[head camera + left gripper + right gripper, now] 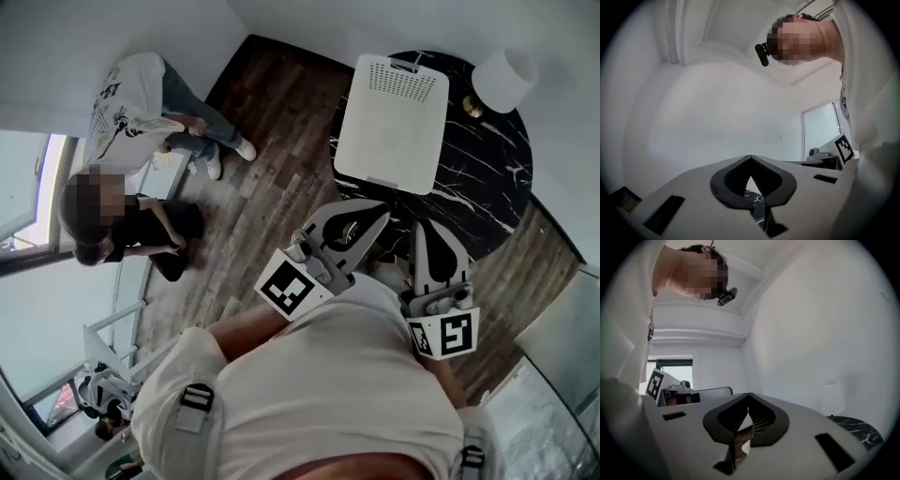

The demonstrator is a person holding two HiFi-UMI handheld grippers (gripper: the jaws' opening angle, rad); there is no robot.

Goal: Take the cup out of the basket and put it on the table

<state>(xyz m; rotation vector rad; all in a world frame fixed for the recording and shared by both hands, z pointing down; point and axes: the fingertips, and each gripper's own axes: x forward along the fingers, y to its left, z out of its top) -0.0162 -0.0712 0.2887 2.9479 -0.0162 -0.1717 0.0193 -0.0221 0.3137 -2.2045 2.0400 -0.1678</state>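
Starting at the tips: left gripper [749, 161] has its jaws pressed together with the tips meeting and nothing between them, only a sliver of marble showing through the pad gap. Right gripper [749, 398] is the same, clamped closed and empty. Both are tucked in against the person's chest, jaws pointing forward at the table [492, 187]. The right one is at its near edge and the left just beside it over the floor [272, 112]. That reads as a parked, ready pose rather than a reach, and closed jaws make sense with nothing to carry yet. The basket [394, 112] sits on the table's left side, well ahead of both grippers, with a lamp [504, 80] near its right corner. I can't see the cup in any view. From above the basket shows only a white face with a perforated patch, and I can't tell whether that is a lid or its inner floor, so the cup is presumably inside. My read is that the task hasn't started. The next move needs one gripper opened before it goes in, and the left lines up better with the basket. The risk is going in blind on a cup nobody can see. Two bystanders [141, 112] on the floor are well apart to the left and out of the way.
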